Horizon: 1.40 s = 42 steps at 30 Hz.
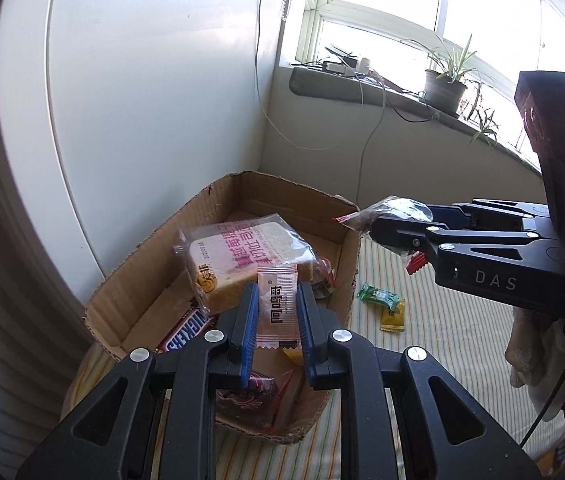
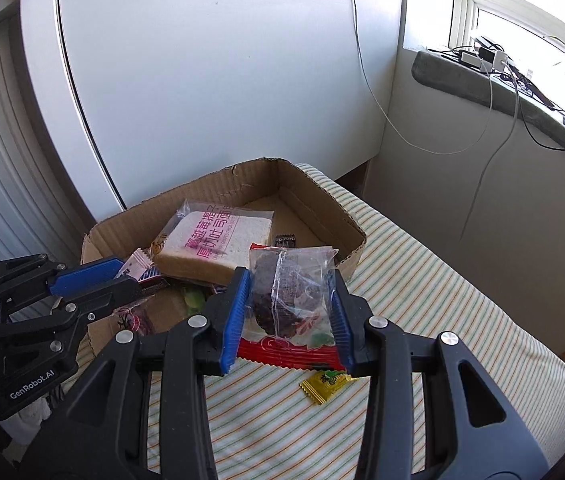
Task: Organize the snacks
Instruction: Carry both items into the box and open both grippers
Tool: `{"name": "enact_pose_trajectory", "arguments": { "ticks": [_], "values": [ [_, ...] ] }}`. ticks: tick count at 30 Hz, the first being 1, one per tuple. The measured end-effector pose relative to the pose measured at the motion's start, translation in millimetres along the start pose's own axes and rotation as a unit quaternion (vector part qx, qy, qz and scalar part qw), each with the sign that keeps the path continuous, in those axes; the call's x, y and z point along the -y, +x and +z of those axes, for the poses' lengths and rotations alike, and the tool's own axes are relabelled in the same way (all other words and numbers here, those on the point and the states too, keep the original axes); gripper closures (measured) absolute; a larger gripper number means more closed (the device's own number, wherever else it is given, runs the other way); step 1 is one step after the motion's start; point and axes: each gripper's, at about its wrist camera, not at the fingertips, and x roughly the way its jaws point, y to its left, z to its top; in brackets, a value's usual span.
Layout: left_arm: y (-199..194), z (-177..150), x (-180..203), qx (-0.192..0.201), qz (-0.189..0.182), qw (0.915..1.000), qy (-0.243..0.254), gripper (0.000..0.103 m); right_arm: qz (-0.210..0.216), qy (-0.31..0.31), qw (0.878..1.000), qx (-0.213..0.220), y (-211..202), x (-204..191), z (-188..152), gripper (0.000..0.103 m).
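Note:
My left gripper [image 1: 276, 304] is shut on a pale pink snack sachet [image 1: 277, 300] and holds it over the near part of an open cardboard box [image 1: 218, 196]. The box holds a wrapped bread slice [image 1: 238, 260], a Snickers bar [image 1: 186, 332] and a dark red packet [image 1: 248, 396]. My right gripper [image 2: 288, 312] is shut on a clear and red packet of dark snack [image 2: 288, 300], held above the striped cloth by the box's right wall [image 2: 352, 236]. The right gripper also shows in the left wrist view [image 1: 386, 232], beside the box.
A green candy [image 1: 378, 296] and a yellow sachet [image 1: 392, 318] lie on the striped cloth [image 2: 442, 300] right of the box. A white wall stands behind. A windowsill with a potted plant [image 1: 444, 84] and cables is at the back right.

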Motion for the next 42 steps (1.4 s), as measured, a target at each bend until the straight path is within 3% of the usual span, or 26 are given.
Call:
{"name": "enact_pose_trajectory", "arguments": {
  "ticks": [20,33,36,38,42],
  "values": [
    [17,9,-13,-0.011,0.016,0.9998,-0.003,0.085,0.022,0.001,0.999,-0.023,54,4,22,0.063],
    [23,10,-21,-0.015,0.022,0.9996,-0.011,0.084,0.028,-0.007,0.999,-0.025,65,-2,29,0.059],
    [23,9,-22,-0.014,0.027,0.9995,-0.010,0.074,0.026,-0.007,0.999,-0.020,62,-3,29,0.043],
    [22,9,-21,-0.011,0.034,0.9993,-0.009,0.050,0.025,-0.009,1.000,-0.013,60,-3,30,0.034],
    [20,9,-21,-0.008,0.035,0.9993,-0.009,0.050,0.020,-0.014,1.000,-0.007,55,-3,31,0.022]
  ]
}}
